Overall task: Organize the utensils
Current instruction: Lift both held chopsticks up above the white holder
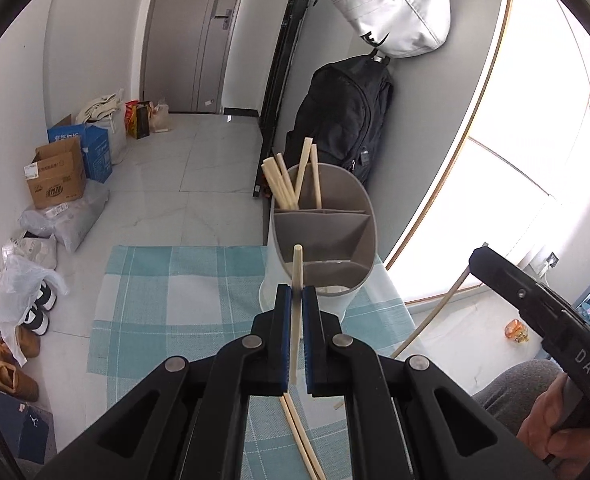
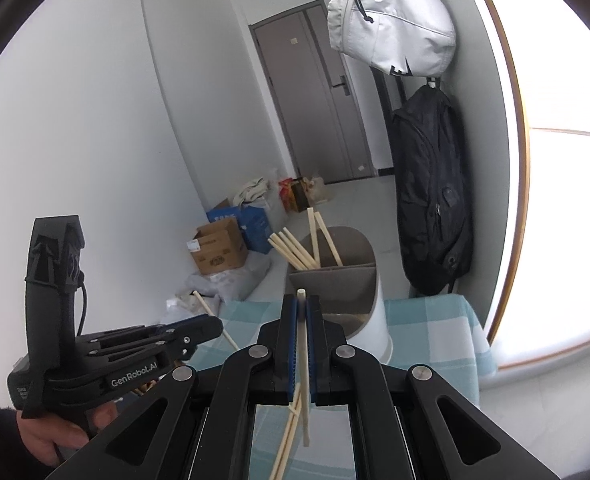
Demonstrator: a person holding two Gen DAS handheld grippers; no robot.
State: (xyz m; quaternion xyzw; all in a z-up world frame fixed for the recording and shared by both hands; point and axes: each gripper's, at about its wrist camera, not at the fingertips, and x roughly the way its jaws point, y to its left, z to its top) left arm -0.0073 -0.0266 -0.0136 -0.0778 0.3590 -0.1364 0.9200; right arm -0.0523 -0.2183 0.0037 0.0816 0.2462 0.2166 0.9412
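Bamboo-pale chopsticks are what we carry: our left tool (image 1: 296, 294) is clenched on one chopstick (image 1: 295, 320), held nearly upright, and our right tool (image 2: 302, 306) is clenched on another chopstick (image 2: 303, 344). Ahead, the grey divided holder (image 1: 335, 236) stands on the checked cloth (image 1: 167, 304) over the worktop, with several chopsticks (image 1: 283, 186) already leaning in its far compartment; a few loose ones (image 1: 301, 440) lie on the cloth below us. To do this well, we judge it best to bring each stick over that same far compartment, tip the lower end down past the rim, and let go only once it clears the dividers, one tool at a time so the two do not collide.
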